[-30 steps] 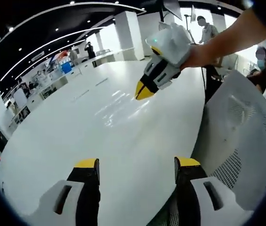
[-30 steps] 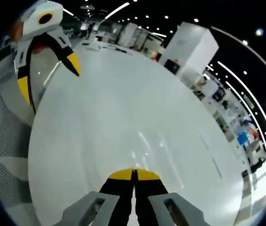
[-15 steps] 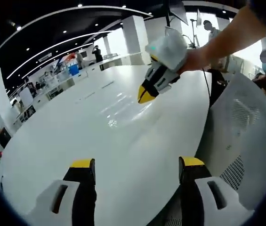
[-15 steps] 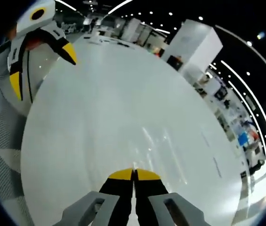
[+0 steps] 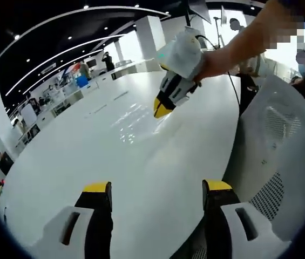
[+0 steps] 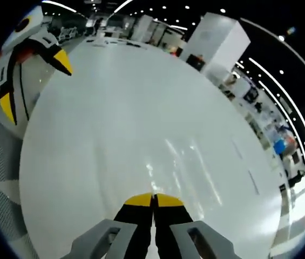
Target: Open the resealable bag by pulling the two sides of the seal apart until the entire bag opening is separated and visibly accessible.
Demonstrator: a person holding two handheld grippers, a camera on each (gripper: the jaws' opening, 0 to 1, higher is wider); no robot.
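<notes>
Above the white tabletop [image 5: 141, 162], the left claw [image 5: 156, 189] gapes empty; the right claw [image 6: 153, 198] is pinched closed on nothing.

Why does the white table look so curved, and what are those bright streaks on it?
In both gripper views the fisheye lens bends the flat white table into a dome. The streaks are glare from ceiling lights, near the right gripper in the left gripper view, ahead of the shut jaws in the right gripper view. The left gripper is sharp.
</notes>
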